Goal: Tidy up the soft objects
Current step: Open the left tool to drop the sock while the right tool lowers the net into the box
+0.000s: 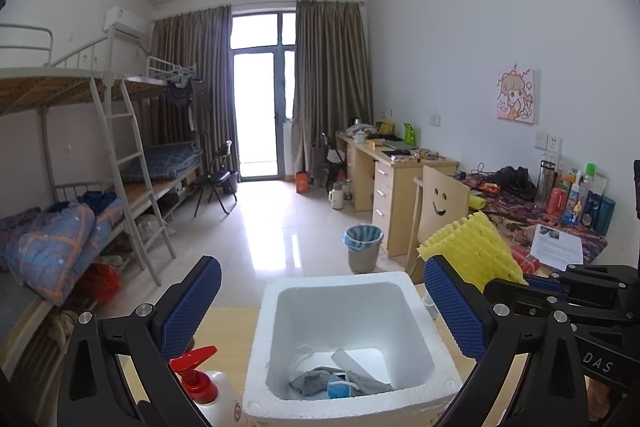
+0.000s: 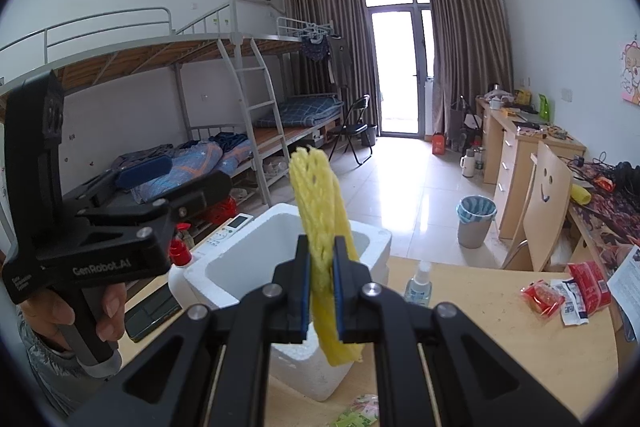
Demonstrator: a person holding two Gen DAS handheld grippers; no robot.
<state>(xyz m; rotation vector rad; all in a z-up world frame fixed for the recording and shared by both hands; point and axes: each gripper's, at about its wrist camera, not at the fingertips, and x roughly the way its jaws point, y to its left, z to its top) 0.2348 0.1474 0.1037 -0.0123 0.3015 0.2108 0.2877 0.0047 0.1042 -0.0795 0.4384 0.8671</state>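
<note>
My right gripper [image 2: 321,263] is shut on a yellow foam net sleeve [image 2: 318,203] and holds it upright just in front of the white foam box [image 2: 376,247]. The sleeve also shows in the left wrist view [image 1: 476,247], to the right of the box [image 1: 260,327], with the right gripper [image 1: 532,281] on it. My left gripper [image 1: 320,299] is open and empty above the box; it also shows at the left in the right wrist view [image 2: 140,171]. Inside the box lie a grey cloth [image 1: 316,379] and a blue mask [image 1: 338,389].
A bottle with a red pump [image 1: 198,375] stands left of the box. A small spray bottle [image 2: 418,285], red snack packets [image 2: 568,291] and a remote [image 2: 230,229] lie on the wooden table [image 2: 480,327]. A chair [image 2: 548,203] and a bin [image 2: 474,221] stand beyond.
</note>
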